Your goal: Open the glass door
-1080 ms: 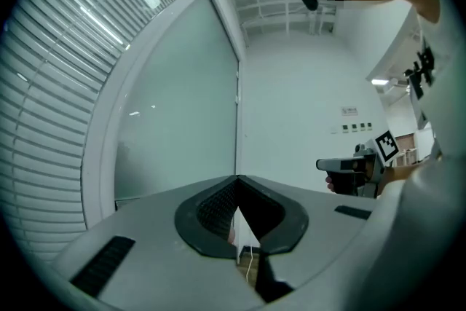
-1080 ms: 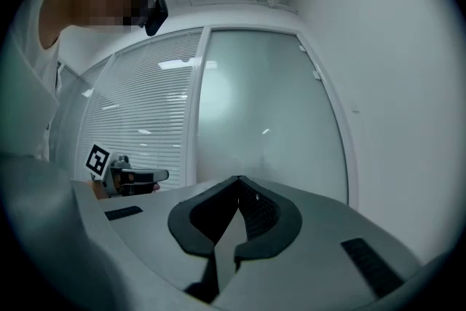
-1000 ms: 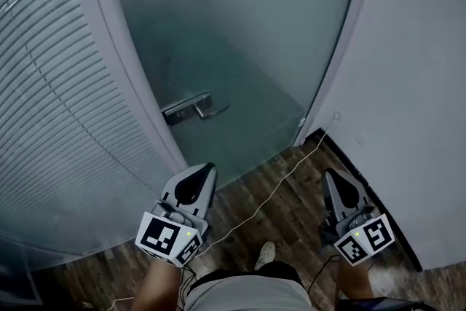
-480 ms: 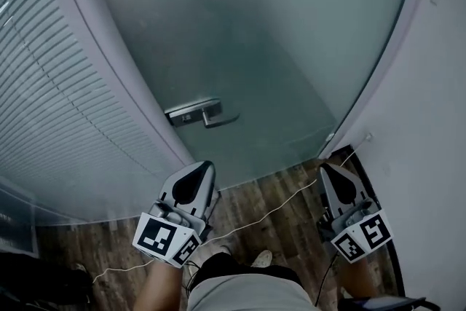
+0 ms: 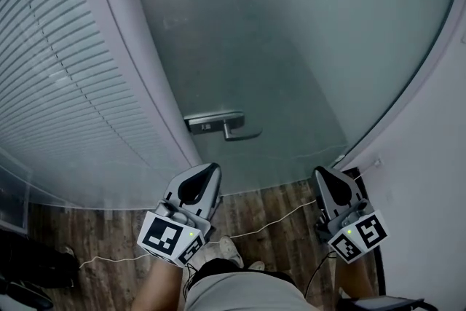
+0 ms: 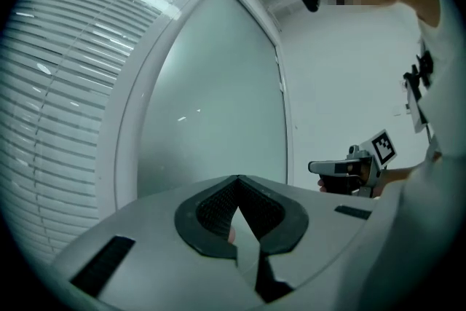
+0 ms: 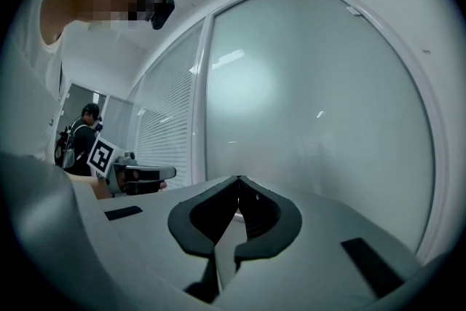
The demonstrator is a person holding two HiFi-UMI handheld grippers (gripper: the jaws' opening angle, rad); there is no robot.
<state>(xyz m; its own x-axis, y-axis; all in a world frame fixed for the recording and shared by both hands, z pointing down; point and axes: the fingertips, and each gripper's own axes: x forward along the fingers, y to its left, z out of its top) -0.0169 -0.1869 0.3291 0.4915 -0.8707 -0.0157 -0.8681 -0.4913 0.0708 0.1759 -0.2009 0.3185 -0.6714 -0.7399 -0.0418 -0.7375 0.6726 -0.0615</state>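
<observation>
The frosted glass door (image 5: 291,47) stands shut in its pale frame. Its metal lever handle (image 5: 222,125) sits low on the door's left edge, in the head view. My left gripper (image 5: 212,168) is shut and empty, its tip just below and short of the handle. My right gripper (image 5: 319,172) is also shut and empty, near the door's lower right corner. In the left gripper view the left gripper (image 6: 237,182) faces the glass, with the right gripper (image 6: 342,167) beside it. The right gripper (image 7: 239,180) likewise faces the door (image 7: 313,105), the left gripper (image 7: 145,172) off to its side.
A glass wall with slatted blinds (image 5: 65,84) curves along the left. A white wall (image 5: 429,178) closes the right. A white cable (image 5: 269,222) crosses the wood floor by my shoe (image 5: 229,251). Another person (image 7: 80,135) stands far behind.
Both grippers have come closer to the door, with less floor showing ahead of them. The handle has shifted right and down in the head view. Both jaws stay shut.
</observation>
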